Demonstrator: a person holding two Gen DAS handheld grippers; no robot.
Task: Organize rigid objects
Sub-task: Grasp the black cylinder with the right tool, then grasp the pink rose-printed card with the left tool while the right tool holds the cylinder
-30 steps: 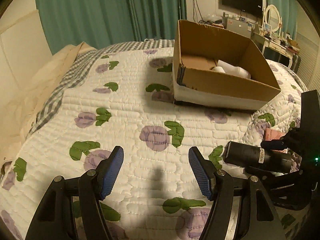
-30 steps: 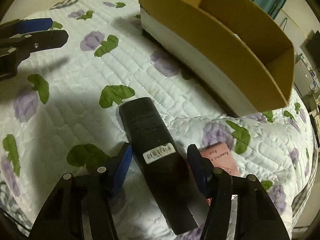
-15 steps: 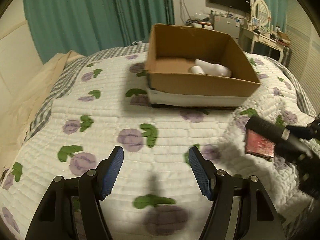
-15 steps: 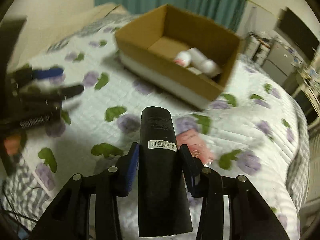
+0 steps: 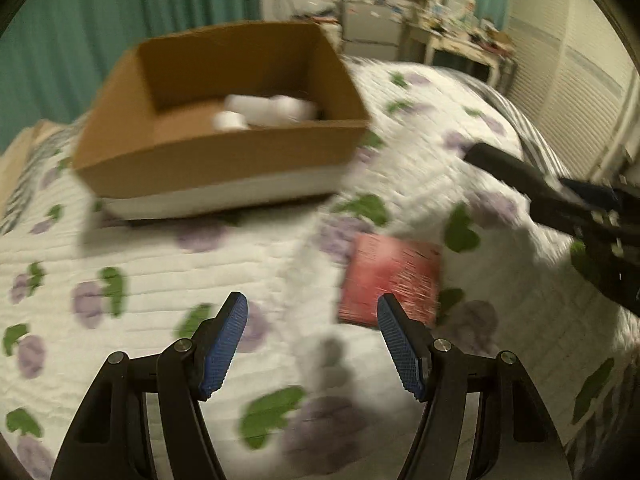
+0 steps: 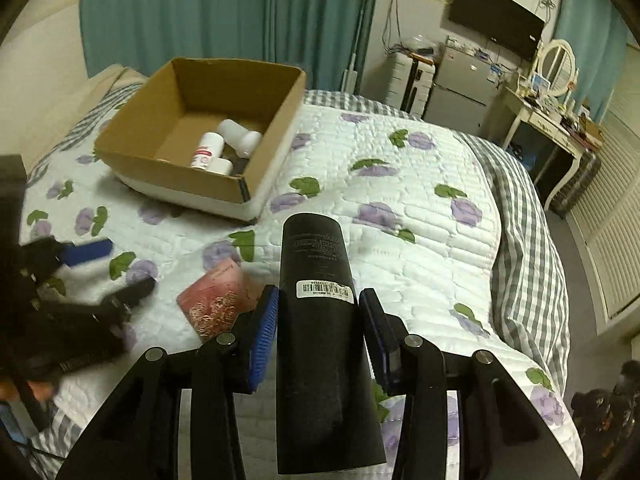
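My right gripper [image 6: 318, 312] is shut on a black bottle [image 6: 320, 320] with a barcode label, held above the quilt; bottle and gripper also show in the left wrist view [image 5: 516, 178] at the right. My left gripper [image 5: 312, 320] is open and empty, low over the quilt, with a flat red box [image 5: 394, 280] just beyond its right finger. The red box lies on the quilt in the right wrist view [image 6: 218, 300]. An open cardboard box [image 5: 216, 172] holds white bottles [image 6: 224, 144] at the far side of the bed.
A bed with a white flowered quilt [image 6: 400, 208] fills the scene. Teal curtains [image 6: 224, 12], a small fridge [image 6: 460, 88], a wall screen and a cluttered dressing table [image 6: 552, 116] stand beyond the bed's far and right edges.
My right gripper has closed on the black bottle and lifted it off the quilt. My left gripper has swung right, bringing the red box in front of its fingers.
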